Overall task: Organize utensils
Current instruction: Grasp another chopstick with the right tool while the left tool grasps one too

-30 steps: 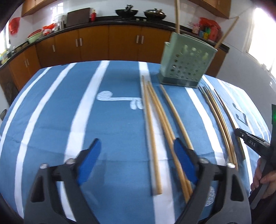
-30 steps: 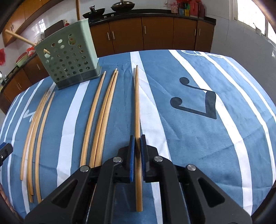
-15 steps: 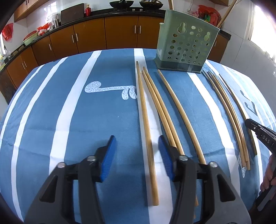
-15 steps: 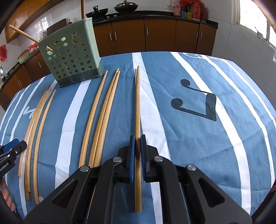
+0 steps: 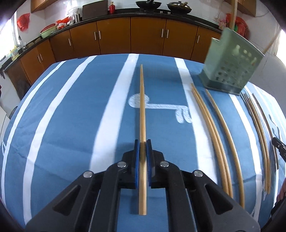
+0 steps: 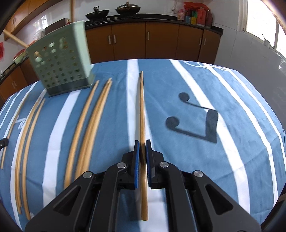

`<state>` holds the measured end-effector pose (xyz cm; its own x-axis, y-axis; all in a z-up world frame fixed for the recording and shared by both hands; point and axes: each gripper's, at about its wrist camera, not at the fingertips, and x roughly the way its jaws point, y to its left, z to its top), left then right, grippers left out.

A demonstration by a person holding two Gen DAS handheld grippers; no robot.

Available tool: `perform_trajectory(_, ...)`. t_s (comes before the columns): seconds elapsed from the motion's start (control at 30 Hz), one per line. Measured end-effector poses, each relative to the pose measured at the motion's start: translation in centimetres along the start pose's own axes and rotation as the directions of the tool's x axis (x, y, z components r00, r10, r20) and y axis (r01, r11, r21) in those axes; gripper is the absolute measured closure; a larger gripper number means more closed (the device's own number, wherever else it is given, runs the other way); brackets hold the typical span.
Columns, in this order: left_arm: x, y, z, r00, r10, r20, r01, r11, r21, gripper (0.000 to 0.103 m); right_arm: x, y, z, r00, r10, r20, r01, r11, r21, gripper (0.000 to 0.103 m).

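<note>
Clamping chopstick (image 5: 142, 114): left gripper (image 5: 142, 142); right gripper (image 6: 142, 143) likewise; green holder (image 6: 60, 60) holds chopsticks.

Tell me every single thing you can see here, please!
holder: one, pale green with holes, far side of the table
sticking-out chopsticks: two, wooden, in the holder
loose chopsticks: six, wooden, on the cloth in two groups of three
held chopsticks: two, wooden, one in each gripper
tablecloth: one, blue, white stripes and music notes
woks: two, black, on the counter
cabinets: brown, along the wall
left gripper: black, blue fingers, shut on a chopstick
right gripper: black, blue fingers, shut on a chopstick
</note>
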<state>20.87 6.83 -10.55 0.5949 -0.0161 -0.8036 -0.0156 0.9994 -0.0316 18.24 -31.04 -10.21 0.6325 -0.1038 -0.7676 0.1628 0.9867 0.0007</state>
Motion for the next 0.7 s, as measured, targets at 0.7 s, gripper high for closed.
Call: perform_trajectory(0.7,-0.31,0.03,-0.58,0.999,-0.032,0.040,0.031,0.999,0.036,0.086,0.32,-0.38,0.10,1.000,0.004,0.007,-0.004,1.000,0.006,0.094)
